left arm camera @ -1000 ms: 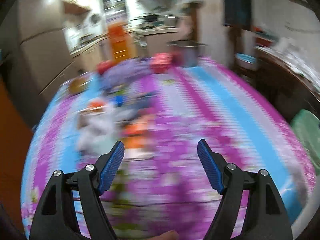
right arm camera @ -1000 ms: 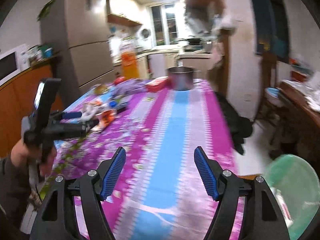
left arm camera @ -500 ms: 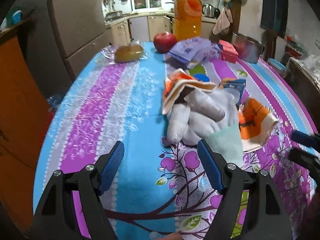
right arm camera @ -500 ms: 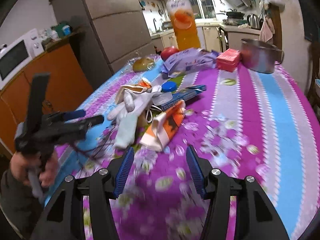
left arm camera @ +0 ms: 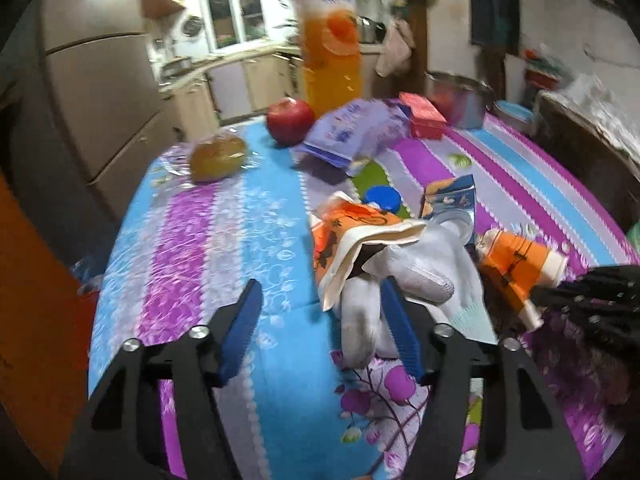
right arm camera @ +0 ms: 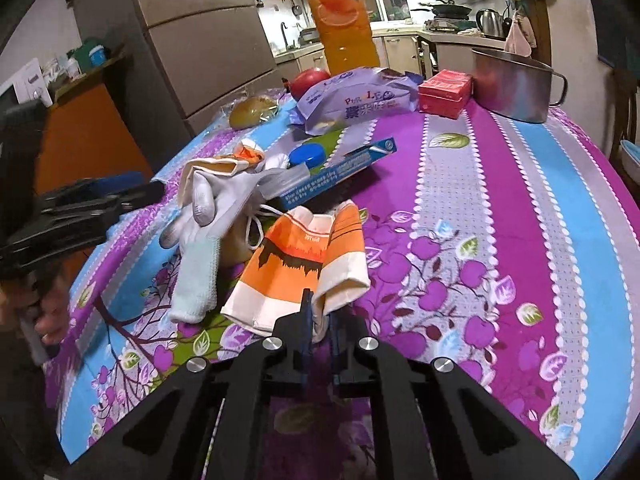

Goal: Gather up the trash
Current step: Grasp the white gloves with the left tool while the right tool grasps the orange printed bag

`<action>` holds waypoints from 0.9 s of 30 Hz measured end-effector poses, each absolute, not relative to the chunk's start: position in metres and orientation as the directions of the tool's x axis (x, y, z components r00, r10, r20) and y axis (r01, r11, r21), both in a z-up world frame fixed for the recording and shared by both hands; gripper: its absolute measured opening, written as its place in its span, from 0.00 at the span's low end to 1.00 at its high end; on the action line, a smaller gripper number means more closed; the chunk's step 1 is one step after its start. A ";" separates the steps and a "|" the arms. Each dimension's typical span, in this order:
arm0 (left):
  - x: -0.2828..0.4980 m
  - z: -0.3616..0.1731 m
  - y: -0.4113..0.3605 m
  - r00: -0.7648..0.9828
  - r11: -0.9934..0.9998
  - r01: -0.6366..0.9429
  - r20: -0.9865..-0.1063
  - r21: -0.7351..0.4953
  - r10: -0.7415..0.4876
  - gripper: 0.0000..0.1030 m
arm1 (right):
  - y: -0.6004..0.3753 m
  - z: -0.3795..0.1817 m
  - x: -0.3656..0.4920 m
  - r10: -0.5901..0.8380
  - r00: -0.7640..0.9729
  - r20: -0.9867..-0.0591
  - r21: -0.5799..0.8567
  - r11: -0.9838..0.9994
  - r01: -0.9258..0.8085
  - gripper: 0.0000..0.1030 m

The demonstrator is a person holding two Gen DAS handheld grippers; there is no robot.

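A pile of trash lies on the flowered tablecloth (right arm camera: 500, 208): a flattened orange and white paper cup (right arm camera: 304, 264), a white glove (right arm camera: 208, 216), a second crushed orange cup (left arm camera: 352, 236), a blue flat box (right arm camera: 340, 172) and a blue cap (right arm camera: 306, 155). My right gripper (right arm camera: 320, 312) is shut on the near rim of the flattened orange cup, which also shows in the left wrist view (left arm camera: 516, 264). My left gripper (left arm camera: 324, 320) is open, low over the cloth, its right finger beside the white glove (left arm camera: 404, 272).
Behind the pile stand a purple snack bag (right arm camera: 356, 100), a red apple (left arm camera: 290, 120), a wrapped bun (left arm camera: 218, 156), a tall orange juice bottle (right arm camera: 344, 20), a red box (right arm camera: 446, 94) and a steel pot (right arm camera: 512, 84). A fridge (right arm camera: 200, 40) stands left of the table.
My right gripper has moved forward and closed on the orange cup's rim. My left gripper has moved in closer to the glove and stays open.
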State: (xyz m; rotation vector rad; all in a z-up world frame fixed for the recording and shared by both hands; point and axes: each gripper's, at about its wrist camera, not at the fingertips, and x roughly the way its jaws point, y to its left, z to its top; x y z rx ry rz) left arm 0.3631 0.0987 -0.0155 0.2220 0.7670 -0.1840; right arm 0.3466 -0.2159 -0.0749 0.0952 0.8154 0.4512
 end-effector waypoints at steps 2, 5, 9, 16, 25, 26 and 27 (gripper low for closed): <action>0.371 -0.021 0.097 0.698 0.953 0.267 -0.710 0.142 -0.090 0.49 | -0.218 -0.074 0.342 0.427 0.598 -0.679 0.251 0.900 -0.358 0.08; 0.384 -0.029 0.096 0.691 0.952 0.266 -0.719 0.150 -0.080 0.48 | -0.215 -0.074 0.340 0.437 0.592 -0.677 0.250 0.893 -0.374 0.08; 0.393 -0.038 0.098 0.678 0.955 0.265 -0.730 0.134 -0.086 0.46 | -0.209 -0.070 0.334 0.447 0.591 -0.671 0.240 0.886 -0.397 0.08; 0.405 -0.045 0.117 0.683 0.987 0.126 -0.730 0.102 -0.012 0.31 | -0.212 -0.071 0.325 0.459 0.585 -0.669 0.252 0.880 -0.402 0.08; 0.359 -0.027 0.140 0.724 0.988 0.078 -0.689 0.130 0.033 0.30 | -0.225 -0.066 0.304 0.471 0.596 -0.650 0.259 0.875 -0.409 0.08; 0.352 -0.028 0.137 0.717 0.986 0.123 -0.697 0.117 -0.007 0.30 | -0.225 -0.067 0.303 0.472 0.594 -0.651 0.260 0.875 -0.409 0.08; 0.349 -0.030 0.135 0.707 0.982 0.158 -0.706 0.101 -0.041 0.30 | -0.225 -0.068 0.302 0.473 0.591 -0.654 0.260 0.874 -0.411 0.08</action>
